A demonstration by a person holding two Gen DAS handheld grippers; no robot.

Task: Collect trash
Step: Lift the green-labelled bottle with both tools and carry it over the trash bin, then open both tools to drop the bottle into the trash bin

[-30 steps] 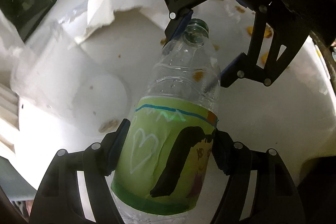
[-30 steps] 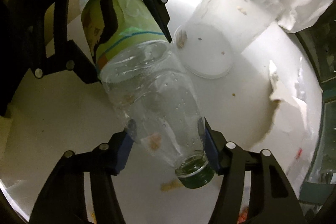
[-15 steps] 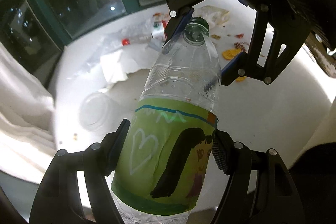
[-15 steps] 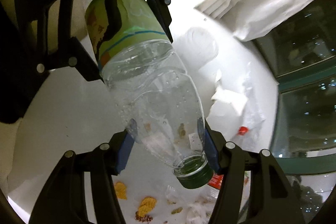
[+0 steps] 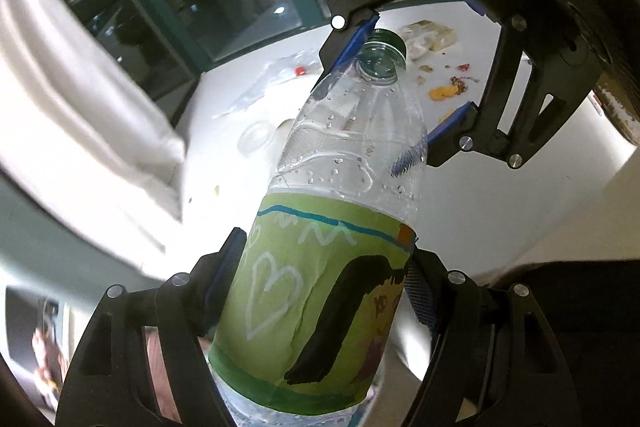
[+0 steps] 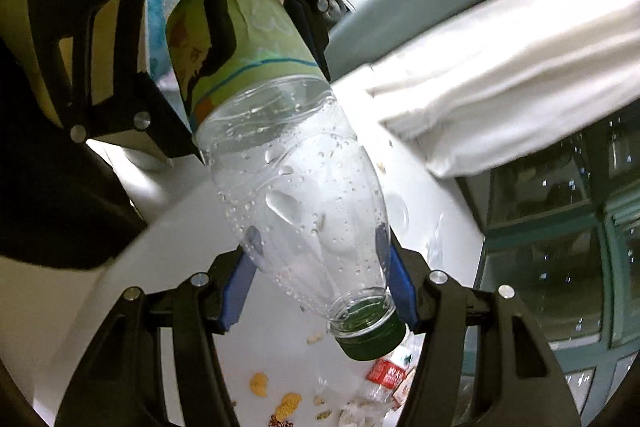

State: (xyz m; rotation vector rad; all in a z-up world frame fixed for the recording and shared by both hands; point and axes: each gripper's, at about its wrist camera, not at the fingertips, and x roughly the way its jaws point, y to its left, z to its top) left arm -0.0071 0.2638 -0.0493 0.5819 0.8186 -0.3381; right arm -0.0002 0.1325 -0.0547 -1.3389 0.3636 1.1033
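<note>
Two grips are needed: the bottle (image 5: 352, 187) is clamped by the left gripper (image 5: 320, 291) and right gripper (image 6: 320, 279); both should be moved together.

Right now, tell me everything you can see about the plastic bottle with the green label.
The plastic bottle is clear, beaded with droplets inside, with a dark green cap. Its green paper label carries a white heart, blue line and black marking. It is held tilted above the littered white table: left gripper clamps the label, right gripper the shoulder.
</note>
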